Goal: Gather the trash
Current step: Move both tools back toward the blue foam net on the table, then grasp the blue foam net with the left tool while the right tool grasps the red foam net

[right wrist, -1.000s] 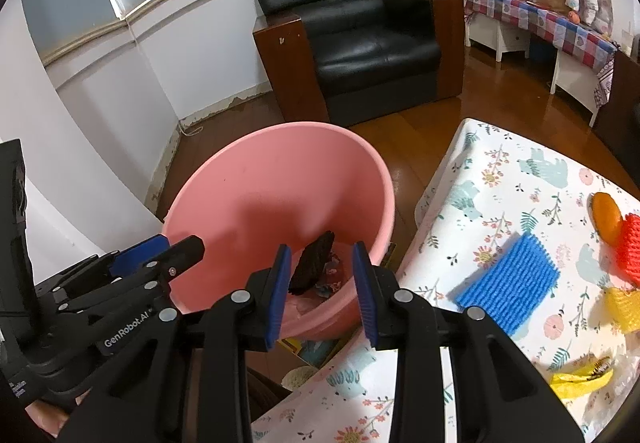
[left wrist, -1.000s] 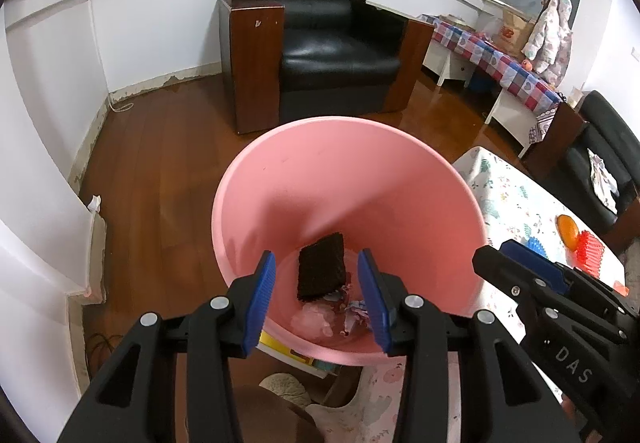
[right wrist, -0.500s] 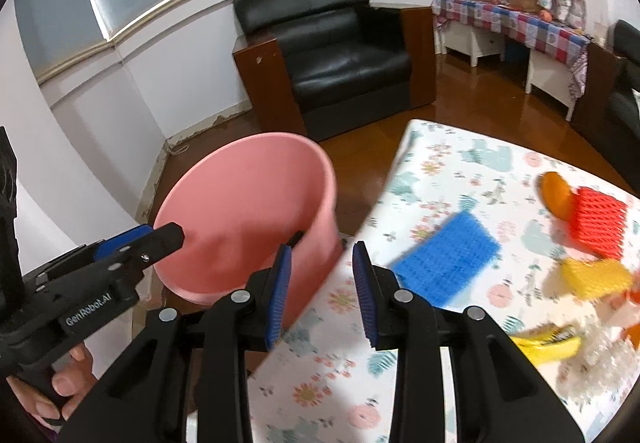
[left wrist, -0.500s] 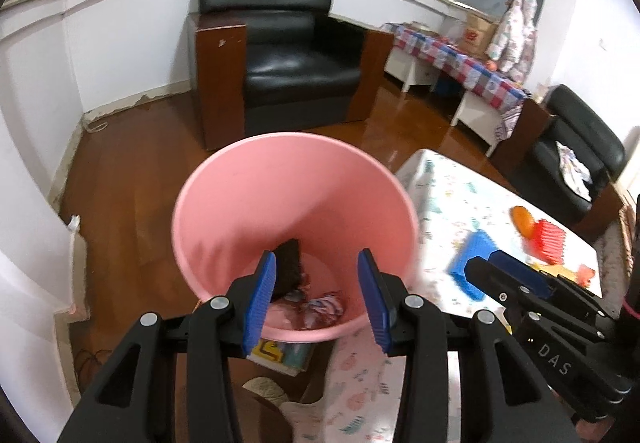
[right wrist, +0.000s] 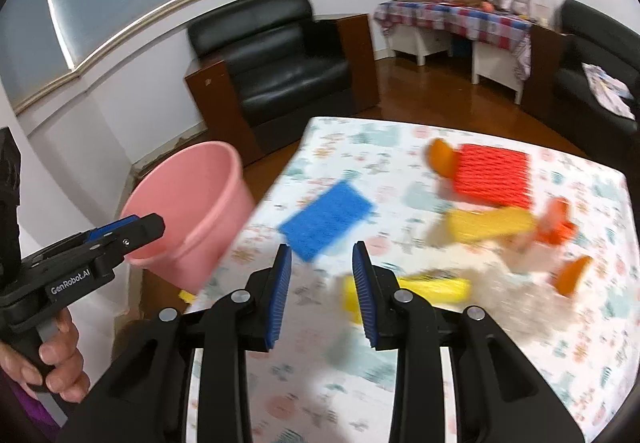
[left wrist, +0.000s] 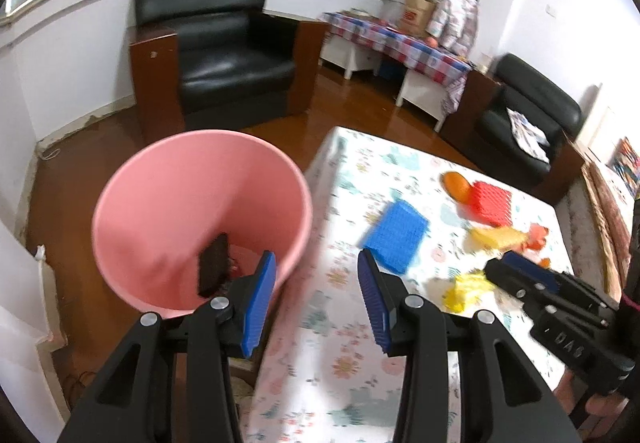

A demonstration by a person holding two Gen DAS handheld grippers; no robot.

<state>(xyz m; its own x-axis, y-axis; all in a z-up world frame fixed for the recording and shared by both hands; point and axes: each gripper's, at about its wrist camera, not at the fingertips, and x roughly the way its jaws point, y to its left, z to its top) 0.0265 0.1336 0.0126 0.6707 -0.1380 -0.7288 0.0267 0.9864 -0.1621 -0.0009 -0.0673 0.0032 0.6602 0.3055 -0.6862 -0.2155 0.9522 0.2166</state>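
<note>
Floral tablecloth (right wrist: 400, 383) strewn with trash, pink bucket (left wrist: 168, 179) beside, left gripper (left wrist: 316, 297) and right gripper (right wrist: 320, 295) parted, empty

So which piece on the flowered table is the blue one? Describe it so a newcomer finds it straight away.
Start at the flowered tablecloth beside the pink bucket. The blue foam net lies flat on the cloth, nearest the bucket's side of the table. It is the only blue, ribbed rectangle; its neighbours, the red net and yellow scraps, lie further right.
</note>
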